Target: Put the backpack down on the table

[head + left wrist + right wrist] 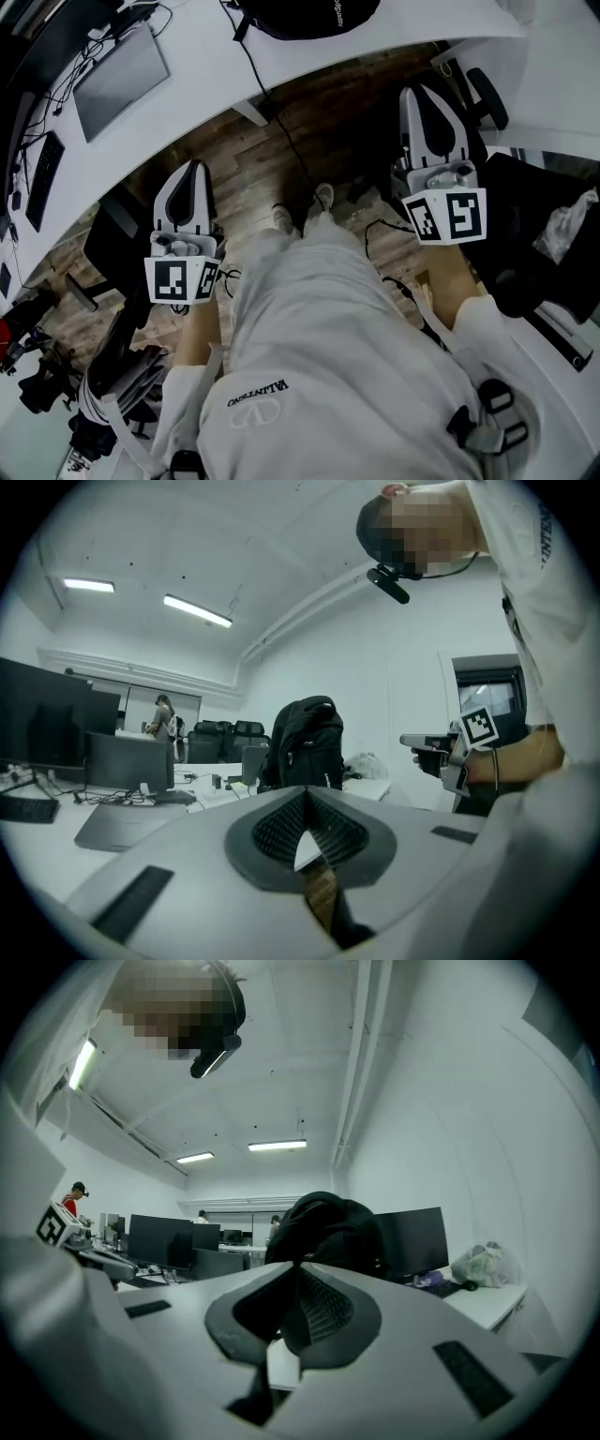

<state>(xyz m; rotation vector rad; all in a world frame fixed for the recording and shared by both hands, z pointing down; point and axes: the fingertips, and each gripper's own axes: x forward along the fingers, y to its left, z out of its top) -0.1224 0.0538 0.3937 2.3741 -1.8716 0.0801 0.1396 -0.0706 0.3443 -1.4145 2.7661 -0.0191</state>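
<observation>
Our left gripper (194, 169) has its jaws pressed together with nothing between them. Our right gripper (420, 94) is likewise closed and empty. Both hang over the wood floor (347, 103), one on either side of our legs, pointing toward the white table (216, 56). The black backpack (305, 17) stands upright on that table, ahead of the grippers and well apart from both.

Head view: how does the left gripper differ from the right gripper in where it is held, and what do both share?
The left gripper sits lower in the picture, close to the person's body; the right gripper reaches higher, nearer the edge of the white table. The left gripper's own view shows the black backpack smaller than the right gripper's does. Both have shut, empty jaws aimed at it.
</observation>
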